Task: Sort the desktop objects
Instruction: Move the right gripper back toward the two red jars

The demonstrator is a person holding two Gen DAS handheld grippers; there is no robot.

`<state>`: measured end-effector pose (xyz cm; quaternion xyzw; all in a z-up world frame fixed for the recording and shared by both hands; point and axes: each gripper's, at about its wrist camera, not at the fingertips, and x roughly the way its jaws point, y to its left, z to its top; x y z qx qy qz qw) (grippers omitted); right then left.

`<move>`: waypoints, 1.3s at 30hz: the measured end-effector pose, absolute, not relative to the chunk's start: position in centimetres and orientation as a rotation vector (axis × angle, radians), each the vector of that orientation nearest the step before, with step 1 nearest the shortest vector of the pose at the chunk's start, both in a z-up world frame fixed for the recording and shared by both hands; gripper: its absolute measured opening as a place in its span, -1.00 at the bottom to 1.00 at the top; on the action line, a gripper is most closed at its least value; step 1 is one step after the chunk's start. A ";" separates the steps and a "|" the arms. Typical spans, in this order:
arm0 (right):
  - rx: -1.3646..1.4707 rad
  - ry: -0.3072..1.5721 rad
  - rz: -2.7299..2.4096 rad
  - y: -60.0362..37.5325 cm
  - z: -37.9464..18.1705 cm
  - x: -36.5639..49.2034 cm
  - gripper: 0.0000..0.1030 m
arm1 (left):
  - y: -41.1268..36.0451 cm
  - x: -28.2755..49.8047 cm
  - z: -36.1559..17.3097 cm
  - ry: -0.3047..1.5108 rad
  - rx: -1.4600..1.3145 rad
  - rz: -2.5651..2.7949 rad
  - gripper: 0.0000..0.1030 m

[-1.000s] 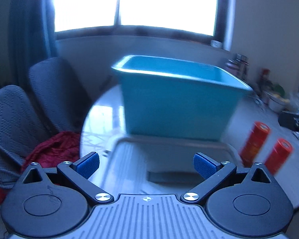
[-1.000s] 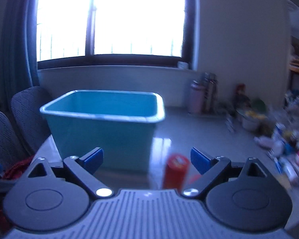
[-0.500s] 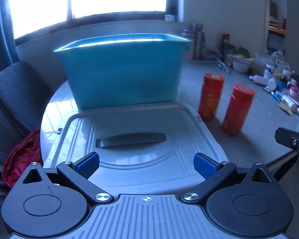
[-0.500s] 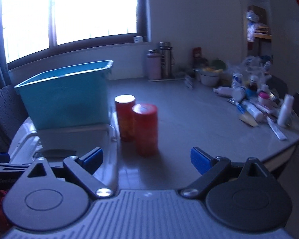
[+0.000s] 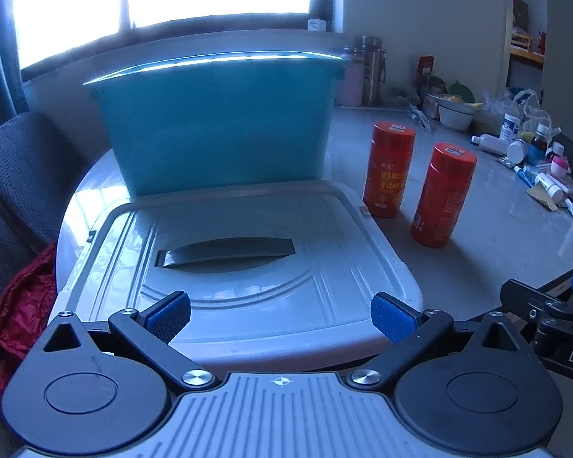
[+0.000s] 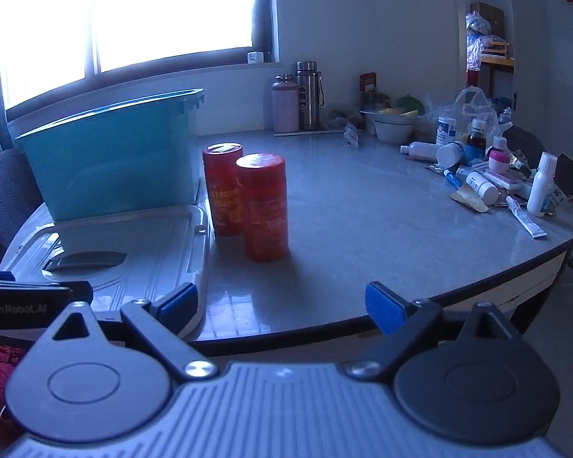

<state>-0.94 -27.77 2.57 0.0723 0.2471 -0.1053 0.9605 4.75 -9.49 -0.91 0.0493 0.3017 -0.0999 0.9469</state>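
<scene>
A teal plastic bin (image 5: 217, 122) (image 6: 110, 156) stands at the table's left, and its grey lid (image 5: 244, 267) (image 6: 126, 252) lies flat in front of it. Two red vitamin bottles (image 5: 391, 170) (image 6: 261, 206) stand upright just right of the lid, one behind the other in the right wrist view (image 6: 223, 187). My left gripper (image 5: 280, 316) hovers open over the lid's near edge, holding nothing. My right gripper (image 6: 282, 305) is open and empty at the table's front edge, short of the bottles. A heap of small bottles and tubes (image 6: 492, 175) lies at the far right.
Two flasks (image 6: 298, 99) and a white bowl (image 6: 393, 128) stand at the back by the wall. Grey chairs (image 5: 23, 175) and a red cloth (image 5: 23, 305) are left of the table. The round table edge (image 6: 439, 297) curves close in front of the right gripper.
Both views have swung right and pulled back: the bin shifted left, the lid and both red bottles came fully into sight. Both grippers stayed open.
</scene>
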 end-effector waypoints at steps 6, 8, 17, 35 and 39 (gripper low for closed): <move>0.176 0.490 -0.214 -28.3 2.1 0.5 0.84 | -10.9 6.5 -1.6 0.610 0.098 -0.208 0.97; 0.197 0.489 -0.208 -28.5 1.7 1.1 0.84 | -11.4 7.2 -1.7 0.599 0.090 -0.218 0.97; 0.194 0.431 -0.217 -28.4 -0.5 2.1 0.84 | -12.2 8.7 -3.5 0.539 0.149 -0.233 0.97; 0.202 0.368 -0.217 -27.3 -1.8 5.3 0.84 | -11.0 10.8 -2.8 0.508 0.170 -0.194 0.97; 0.221 0.375 -0.219 -28.0 -2.3 6.6 0.84 | -11.2 11.3 -3.0 0.513 0.171 -0.187 0.97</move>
